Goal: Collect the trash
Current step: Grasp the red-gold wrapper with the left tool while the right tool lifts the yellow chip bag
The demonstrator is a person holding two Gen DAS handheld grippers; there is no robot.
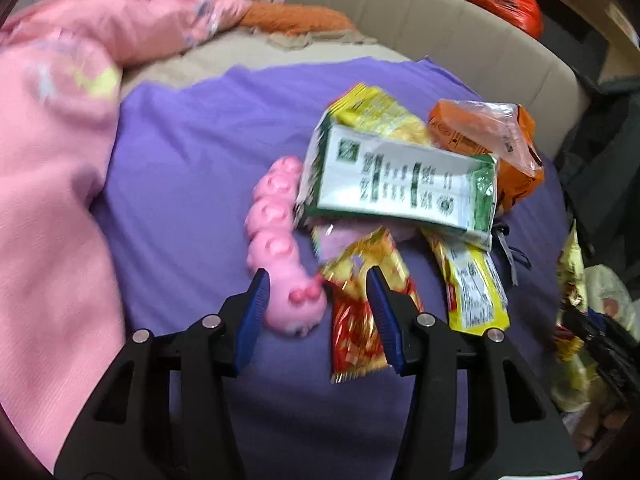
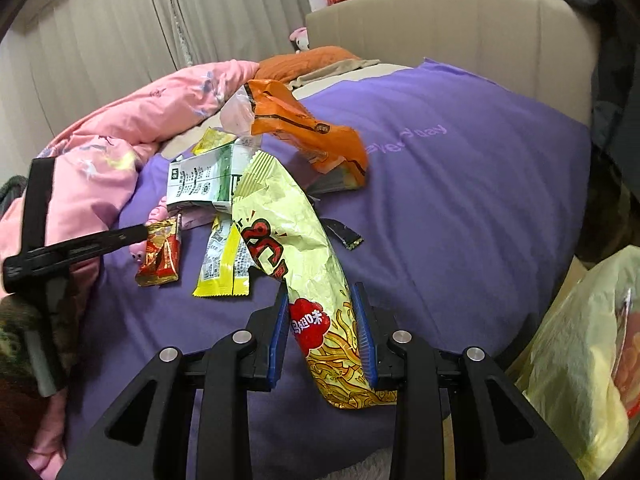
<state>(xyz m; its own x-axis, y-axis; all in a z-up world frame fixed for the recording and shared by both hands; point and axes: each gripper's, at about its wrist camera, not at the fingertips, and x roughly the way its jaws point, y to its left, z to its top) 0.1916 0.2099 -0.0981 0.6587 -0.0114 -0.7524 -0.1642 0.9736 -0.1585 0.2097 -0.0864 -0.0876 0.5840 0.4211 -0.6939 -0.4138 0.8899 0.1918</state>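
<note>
On the purple bedspread (image 2: 460,200) lies a heap of snack rubbish. The right gripper (image 2: 322,332) has its blue pads pressed against both sides of a long pale-yellow noodle-snack bag (image 2: 296,232), lifting it over the bed. The left gripper (image 1: 316,316) hangs wide open with nothing in it, just above a red-and-gold wrapper (image 1: 360,312) and a pink toy (image 1: 280,248) lying side by side. Beyond them sit a green-and-white carton (image 1: 400,184), an orange bag (image 1: 492,144) and a yellow packet (image 1: 476,296). A pink quilt (image 1: 52,168) is bunched up along the left.
</note>
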